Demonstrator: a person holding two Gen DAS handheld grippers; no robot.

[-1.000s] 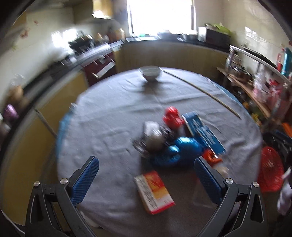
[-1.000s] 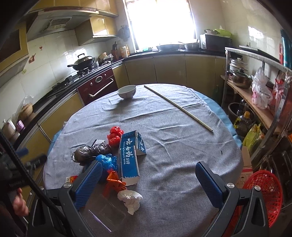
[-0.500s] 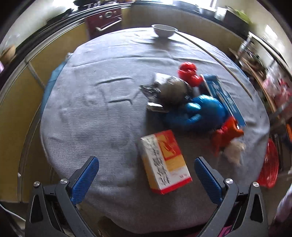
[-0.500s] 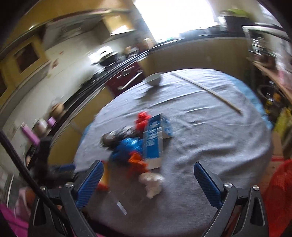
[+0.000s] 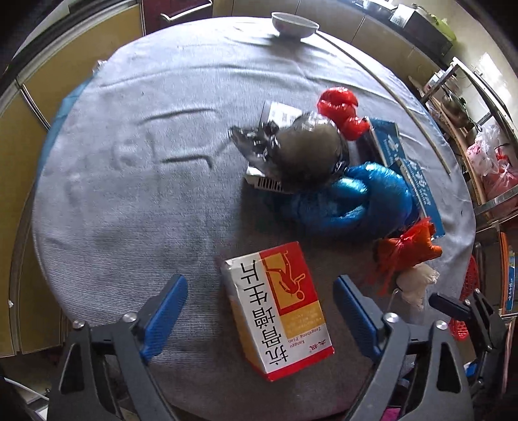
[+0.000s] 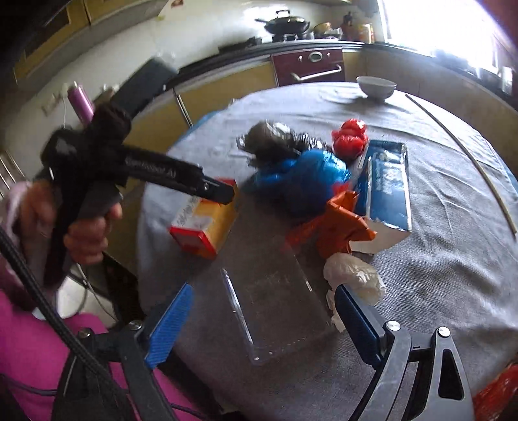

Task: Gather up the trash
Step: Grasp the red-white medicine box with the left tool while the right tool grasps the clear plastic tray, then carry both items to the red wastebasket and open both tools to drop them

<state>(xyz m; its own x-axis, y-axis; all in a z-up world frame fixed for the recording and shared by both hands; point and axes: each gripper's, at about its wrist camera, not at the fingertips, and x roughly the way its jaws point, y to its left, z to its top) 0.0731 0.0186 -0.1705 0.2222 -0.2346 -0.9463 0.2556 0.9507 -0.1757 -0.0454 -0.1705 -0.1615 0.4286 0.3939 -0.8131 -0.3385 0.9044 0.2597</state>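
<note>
Your left gripper point(image 5: 260, 311) hangs over the near edge of the round table point(image 5: 129, 181), its blue ribbed fingers spread wide and holding nothing. Between them lies the red, yellow and white cardboard box point(image 5: 278, 307), flat on the grey woven cloth, its printed face up and one corner slightly crushed. From the right wrist view you see the same box point(image 6: 204, 223) just under the tip of the left gripper, though whether they touch cannot be told.

Your right gripper point(image 6: 259, 327) is also spread and empty. Between its fingers sits a clear rigid plastic tray point(image 6: 275, 307), rectangular with raised glossy edges, near the table's rim. Just beside the right finger rests a crumpled white wad point(image 6: 354, 280), soft and papery.

The rest of the trash clusters past the box: a shiny blue plastic bag point(image 5: 353, 197), puffed and knotted; a crinkled orange bag point(image 5: 408, 252) touching it; a dark translucent bag point(image 5: 304, 149), rounded, resting on a small white carton point(image 5: 268, 183); a knotted red bag point(image 5: 340, 110); and a long blue carton point(image 6: 385, 184), torn open at one end, lying flat.

Farther back stand a smooth white bowl point(image 5: 294, 25) and a thin pale stick point(image 6: 469, 158) that lies across the cloth.
</note>
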